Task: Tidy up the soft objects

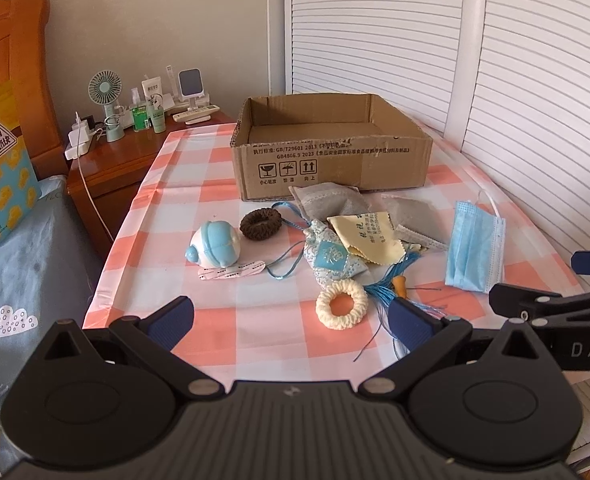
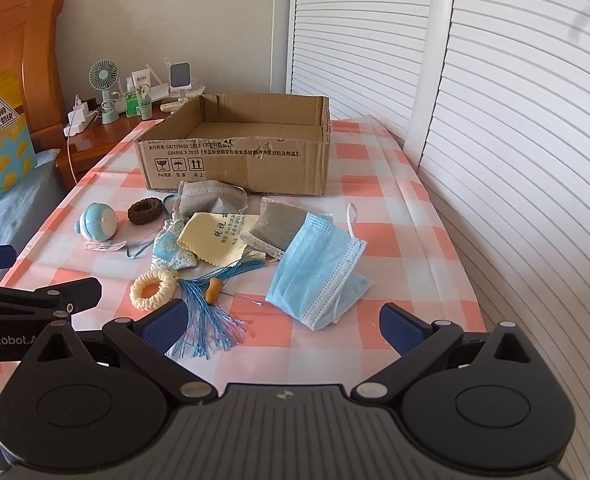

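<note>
Holding both claws wide and empty at near table edge: I judge sorting not yet begun. Left gripper (image 1: 291, 320): cream hair ring (image 1: 341, 305) just ahead, right of centre. Right gripper (image 2: 281, 320): blue face mask (image 2: 319, 268) just ahead, between fingertips' line; blue tassel (image 2: 211, 308) by left finger. Beyond: sachet (image 1: 331, 258), yellow cloth (image 2: 215, 236), brown hair ring (image 1: 260, 223). Farthest: cardboard box (image 2: 239, 160), apparently empty. Next move, my judgement: advance, descend, pinch nearest soft item, carry to box.

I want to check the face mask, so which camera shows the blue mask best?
The right wrist view: the blue face mask lies near the centre, whole, its ear loop visible. In the left wrist view the mask sits off to the right, narrower and more distorted, though unobstructed.
</note>
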